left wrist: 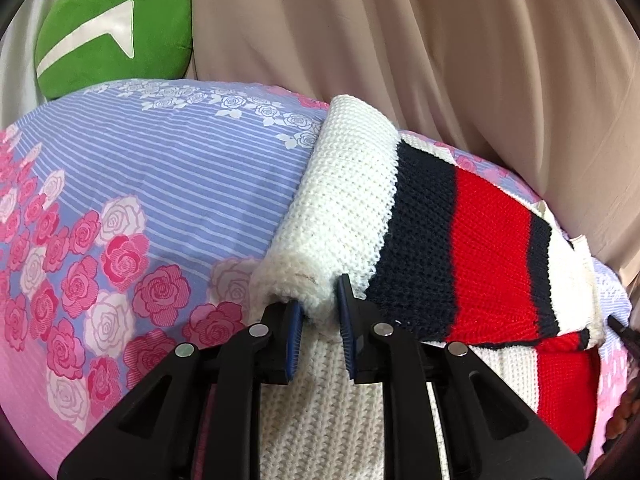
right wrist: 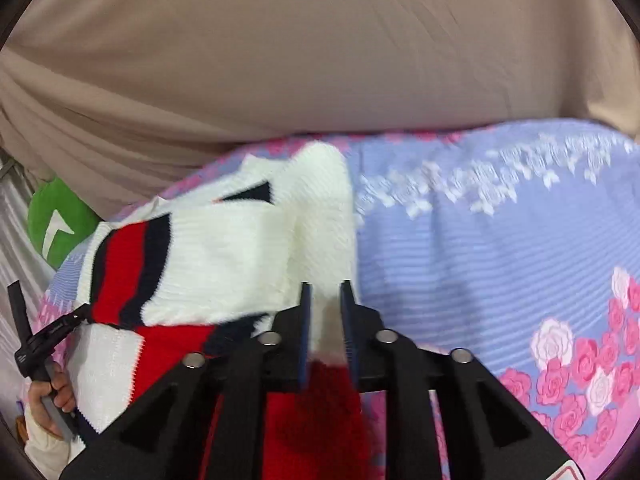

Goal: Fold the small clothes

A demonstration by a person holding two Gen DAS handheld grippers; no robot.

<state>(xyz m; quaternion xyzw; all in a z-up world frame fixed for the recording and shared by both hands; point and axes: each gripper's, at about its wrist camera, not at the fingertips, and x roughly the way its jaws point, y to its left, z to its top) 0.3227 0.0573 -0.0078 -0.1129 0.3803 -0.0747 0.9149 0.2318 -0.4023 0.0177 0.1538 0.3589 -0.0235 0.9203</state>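
A small knitted sweater [left wrist: 460,240], white with navy and red stripes, lies partly folded on the floral bedsheet [left wrist: 140,200]. My left gripper [left wrist: 320,320] is shut on its rolled white edge [left wrist: 304,284] at the sweater's left side. In the right wrist view the same sweater [right wrist: 224,248] is blurred. My right gripper [right wrist: 326,320] is shut on its white edge, with a red part below the fingers. The left gripper [right wrist: 48,336] and the hand holding it show at the far left.
A green cushion [left wrist: 116,28] lies at the far left of the bed, also visible in the right wrist view [right wrist: 60,220]. A beige drape [left wrist: 440,40] hangs behind the bed. The blue and pink rose sheet [right wrist: 500,240] spreads to the right.
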